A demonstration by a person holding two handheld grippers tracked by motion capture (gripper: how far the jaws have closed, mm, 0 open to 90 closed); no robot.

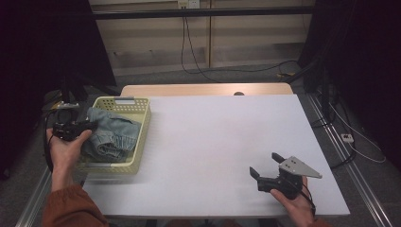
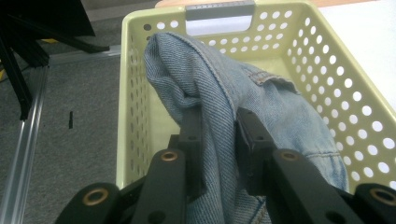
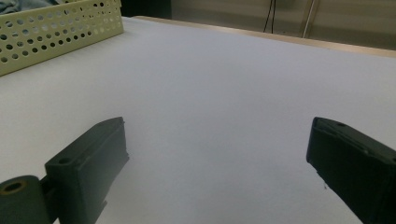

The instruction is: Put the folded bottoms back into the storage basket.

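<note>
The white table [image 1: 222, 151] is bare across most of its top, with a pale yellow perforated basket [image 1: 142, 124] standing at its left edge. Inside the basket lies a crumpled blue denim garment [image 1: 113, 135], heaped toward the near side and partly rising above the rim.

The left tongs [image 2: 218, 140] are clamped on a fold of the denim, with cloth pinched between the two black jaws just inside the basket's near wall. The right tongs [image 1: 265, 163] rest low over the near right part of the table, jaws wide apart with nothing between them, well apart from the basket.

The pinch looks to take only one thick fold near an edge. If lifted, the heavy denim could slide out of it, or the rest could drag on the basket wall and tip or pull the light basket off the table's left edge, since nothing steadies it.
</note>
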